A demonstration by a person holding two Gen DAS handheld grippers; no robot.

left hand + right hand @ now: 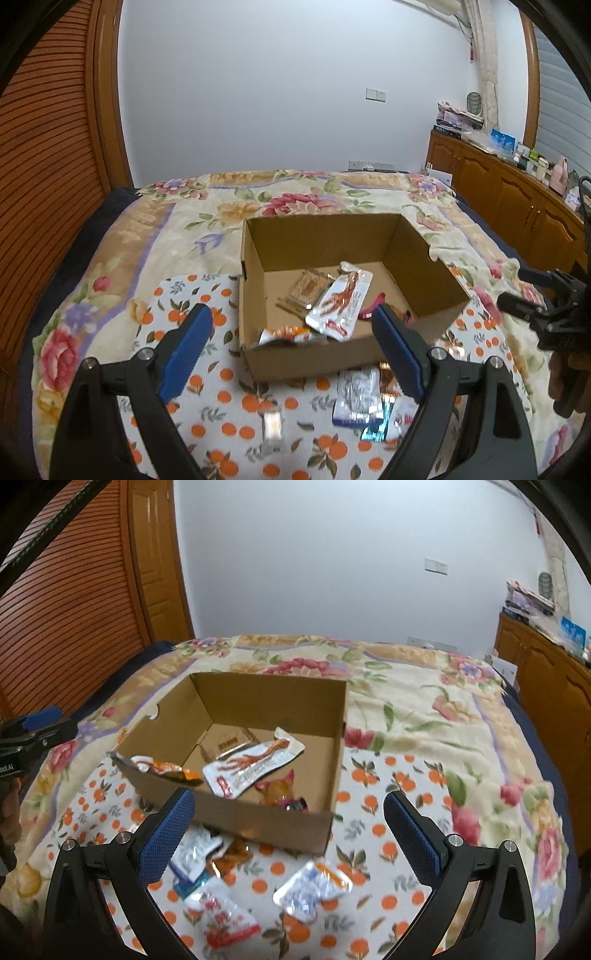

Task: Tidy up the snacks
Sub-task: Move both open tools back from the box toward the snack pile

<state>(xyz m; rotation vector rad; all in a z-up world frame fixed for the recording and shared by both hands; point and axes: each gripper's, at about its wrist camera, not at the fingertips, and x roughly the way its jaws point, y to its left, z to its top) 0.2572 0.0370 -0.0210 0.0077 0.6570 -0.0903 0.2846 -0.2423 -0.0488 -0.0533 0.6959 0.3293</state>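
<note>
Bedspread (pixel 424 716) bears open cardboard box (pixel 266 698) holding several snack packets (pixel 251 766).

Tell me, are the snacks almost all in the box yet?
Partly. Done: several packets already lie in the box, like the silver squid packet and an orange one. In hand: nothing; the left gripper and right gripper are both open and empty. Left: a few packets still on the orange-print cloth in front of the box, like the white one and the red one.
</note>
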